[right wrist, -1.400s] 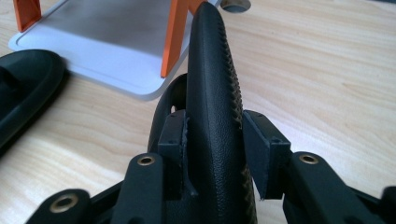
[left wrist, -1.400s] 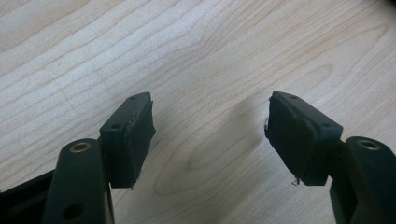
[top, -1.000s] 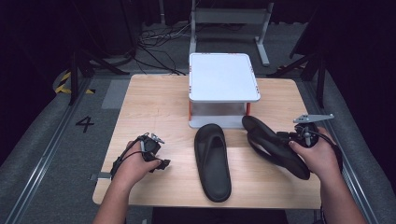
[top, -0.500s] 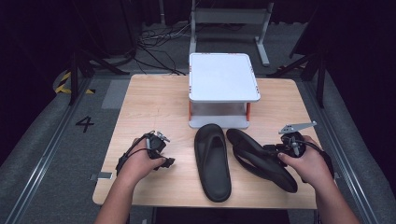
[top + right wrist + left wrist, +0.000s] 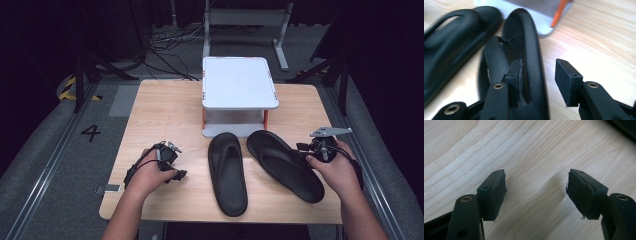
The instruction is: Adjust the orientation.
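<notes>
Two black flip-flops are lying side by side on the wooden table [image 5: 165,107], just in front of the little white stand [image 5: 239,82]. The left flip-flop [image 5: 227,172] lies straight, toe end almost touching the foot of the stand, heel pointing toward the near edge. The right flip-flop [image 5: 285,164] lies at an angle, toe close to the other one's toe and heel swung out to the right.

The right gripper [image 5: 537,77] is at the right flip-flop's outer edge, about midway along. Its jaws have just been opening and now stand apart: one pad sits inside, between strap and footbed, and the other hangs clear over bare wood. Looks like the rim is between them with nothing pressing on it, though the inner pad is tucked so close I can't swear it isn't touching.

The left gripper [image 5: 536,188] is off to the left of both flip-flops, near the table's front edge, jaws wide apart over plain wood, holding nothing.
</notes>
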